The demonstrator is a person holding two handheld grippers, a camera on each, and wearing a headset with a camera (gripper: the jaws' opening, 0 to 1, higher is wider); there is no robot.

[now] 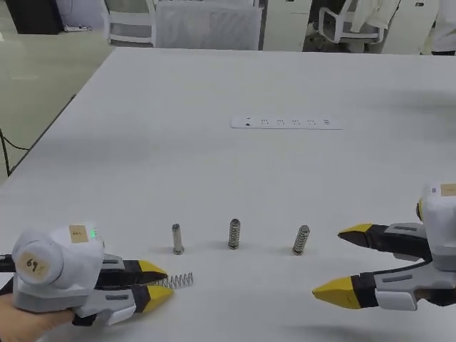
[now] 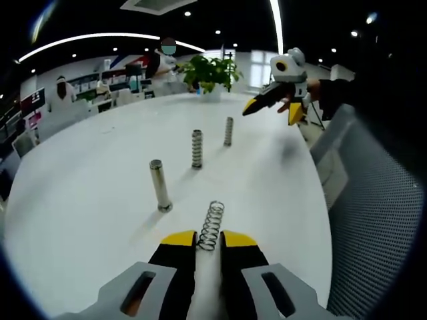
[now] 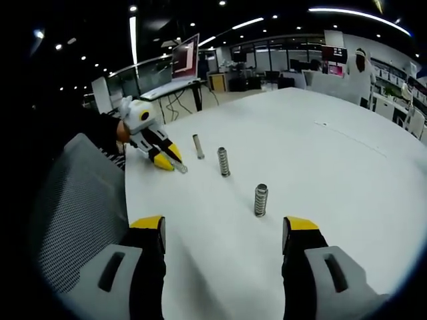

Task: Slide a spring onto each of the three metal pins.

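Three metal pins stand in a row on the white table [image 1: 214,178]. The left pin [image 1: 177,239] [image 2: 157,185] [image 3: 198,146] is bare. The middle pin [image 1: 234,234] [image 2: 197,149] [image 3: 223,161] and the right pin [image 1: 301,239] [image 2: 229,131] [image 3: 260,199] each carry a spring. A loose spring [image 1: 178,280] [image 2: 211,225] lies level, its near end pinched by my left gripper [image 1: 155,283] [image 2: 208,238], just in front of the bare pin. My right gripper [image 1: 348,262] [image 3: 223,227] is open with nothing between its jaws, to the right of the right pin.
A white power strip [image 1: 286,122] lies flat farther back on the table. Mesh office chairs [image 1: 206,27] stand beyond the far edge. A grey mesh chair back [image 3: 73,207] is close beside the near edge.
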